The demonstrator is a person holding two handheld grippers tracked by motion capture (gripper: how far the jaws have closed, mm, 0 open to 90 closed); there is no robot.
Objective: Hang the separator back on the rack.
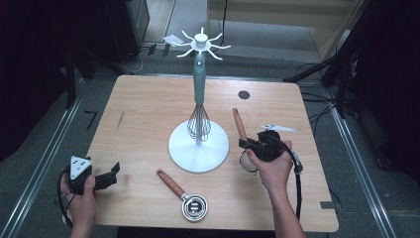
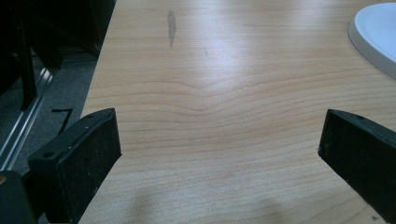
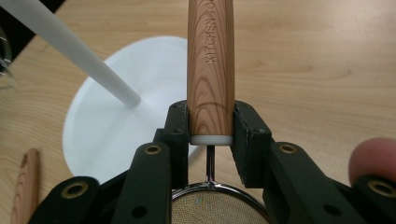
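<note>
My right gripper is shut on the wooden handle of a small mesh strainer, right of the white stand's round base. In the right gripper view the jaws clamp the handle near its lower end, with the mesh just below. A whisk with a teal handle hangs from the stand's hooked top. My left gripper stands open at the table's front left with nothing between its jaws.
A second utensil with a wooden handle and a round metal head lies near the front edge. A dark round hole marks the table's far right. The stand's pole slants close to the right gripper.
</note>
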